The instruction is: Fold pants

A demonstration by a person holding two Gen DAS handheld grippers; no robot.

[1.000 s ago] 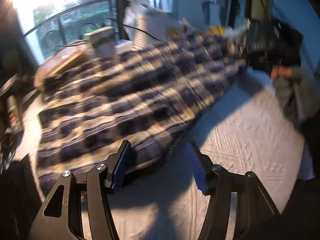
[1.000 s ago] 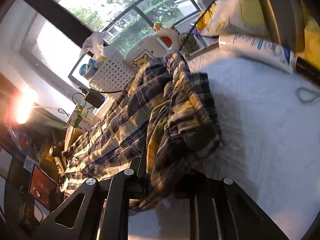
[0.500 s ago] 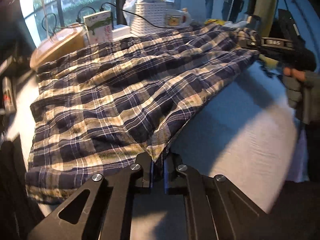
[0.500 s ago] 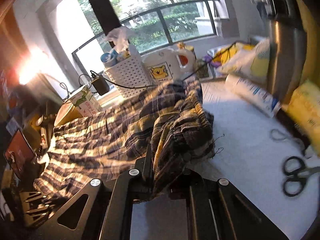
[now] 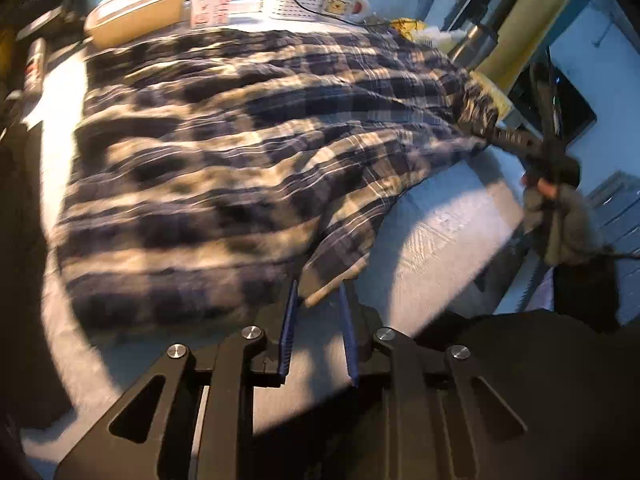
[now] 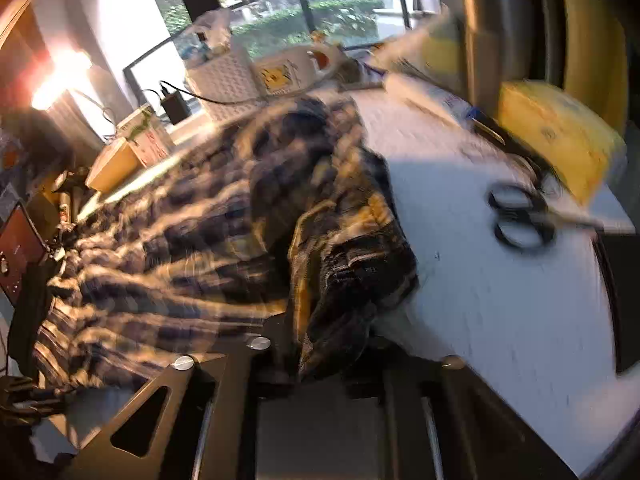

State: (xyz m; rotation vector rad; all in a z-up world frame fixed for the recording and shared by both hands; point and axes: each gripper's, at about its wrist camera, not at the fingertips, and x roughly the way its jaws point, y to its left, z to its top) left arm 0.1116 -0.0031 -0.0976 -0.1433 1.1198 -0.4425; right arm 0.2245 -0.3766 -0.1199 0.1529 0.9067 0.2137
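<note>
Plaid pants [image 5: 248,152] lying spread across white bench [image 5: 436,240], motion-blurred. Left gripper [image 5: 318,300]: my jaws standing parted, hem corner lying between blue pads [image 5: 290,320], not clamped. Right gripper [image 6: 320,356]: my jaws pinching bunched waistband. Advice: I am keeping right grip firm, closing left on hem corner, drawing fabric taut before folding. Scissors [image 6: 520,220] lying near; avoiding snag.
</note>
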